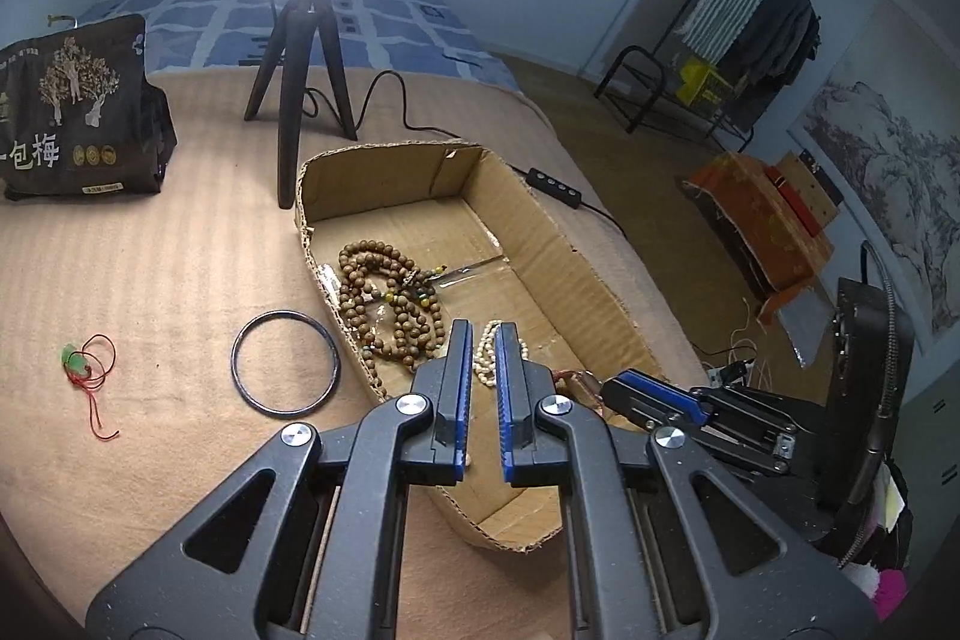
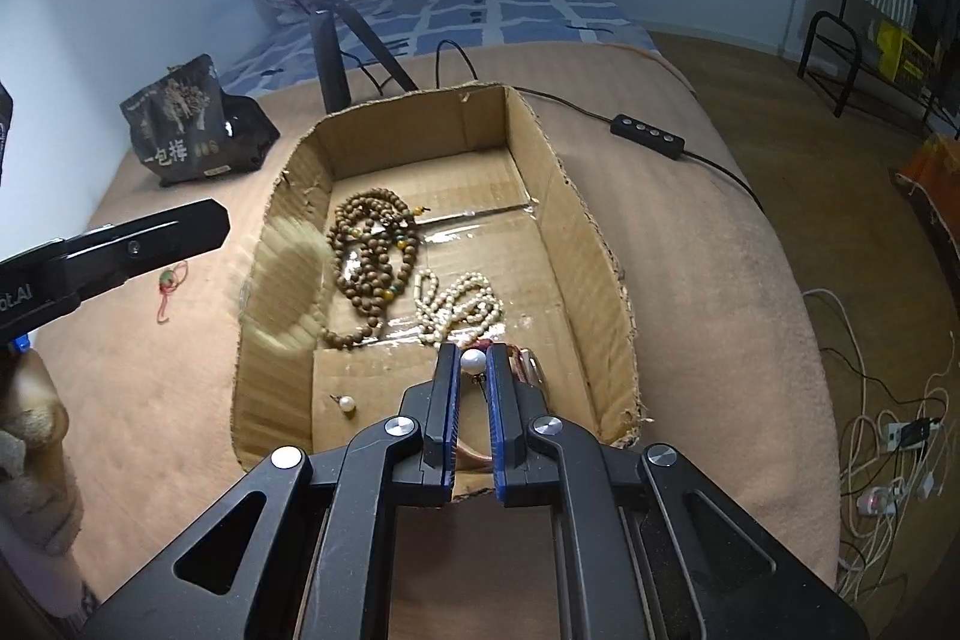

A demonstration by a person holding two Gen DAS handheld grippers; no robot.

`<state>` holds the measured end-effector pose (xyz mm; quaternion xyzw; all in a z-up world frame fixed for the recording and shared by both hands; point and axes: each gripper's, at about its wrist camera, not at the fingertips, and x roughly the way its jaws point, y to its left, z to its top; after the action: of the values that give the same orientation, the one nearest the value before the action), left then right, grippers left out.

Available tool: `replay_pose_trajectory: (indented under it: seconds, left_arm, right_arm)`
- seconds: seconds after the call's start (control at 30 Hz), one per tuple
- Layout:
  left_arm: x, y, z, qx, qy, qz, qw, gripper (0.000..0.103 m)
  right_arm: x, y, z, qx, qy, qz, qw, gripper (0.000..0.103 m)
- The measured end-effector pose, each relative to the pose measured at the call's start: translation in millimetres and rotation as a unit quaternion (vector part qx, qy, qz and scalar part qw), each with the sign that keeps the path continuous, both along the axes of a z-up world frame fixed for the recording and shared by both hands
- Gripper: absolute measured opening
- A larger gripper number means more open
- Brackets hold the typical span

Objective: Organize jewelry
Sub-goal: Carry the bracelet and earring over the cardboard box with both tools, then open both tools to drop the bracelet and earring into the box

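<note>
While gripped, pearl earring (image 2: 472, 360) gleams white, round.

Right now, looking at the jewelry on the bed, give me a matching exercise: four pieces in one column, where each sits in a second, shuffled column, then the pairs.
Pieces
1. brown wooden bead strand
2. dark thin bangle
3. green pendant on red cord
4. white round pearl earring

Places
A. between the right gripper fingers
B. on the blanket beside the cardboard box
C. on the blanket, farthest from the box
D. on the box floor, next to the cream bead strand

Pairs: 1-D, 2-B, 3-C, 4-A
</note>
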<state>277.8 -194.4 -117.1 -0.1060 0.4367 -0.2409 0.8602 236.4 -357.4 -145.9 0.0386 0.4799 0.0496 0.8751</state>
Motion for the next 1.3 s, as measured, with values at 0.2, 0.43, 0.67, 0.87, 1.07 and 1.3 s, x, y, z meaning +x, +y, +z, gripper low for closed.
replay_pose_trajectory:
  seconds: [0.2,0.43,0.67,0.87,1.07,1.3]
  left_arm:
    - [0,3,-1,0.016,-0.001,0.005,0.9998,0.005]
    - [-6,8,6,0.021,-0.009,0.010,0.9997,0.005]
    - [-19,15,22,0.029,-0.029,0.014,0.9991,0.005]
    - [-36,25,38,0.050,-0.060,0.021,0.9967,0.005]
    - [-48,39,51,0.071,-0.087,0.025,0.9934,0.005]
    - [-56,62,60,0.085,-0.105,0.035,0.9902,0.006]
  right_arm:
    - [-1,-2,2,-0.005,-0.004,-0.008,1.000,0.033]
    - [-4,3,11,-0.013,-0.013,-0.006,1.000,0.033]
    - [-10,5,26,-0.020,-0.027,-0.011,0.999,0.033]
    - [-19,8,44,-0.026,-0.046,-0.012,0.999,0.033]
    - [-32,18,59,-0.041,-0.067,-0.004,0.997,0.048]
    - [-40,35,72,-0.047,-0.084,0.009,0.995,0.053]
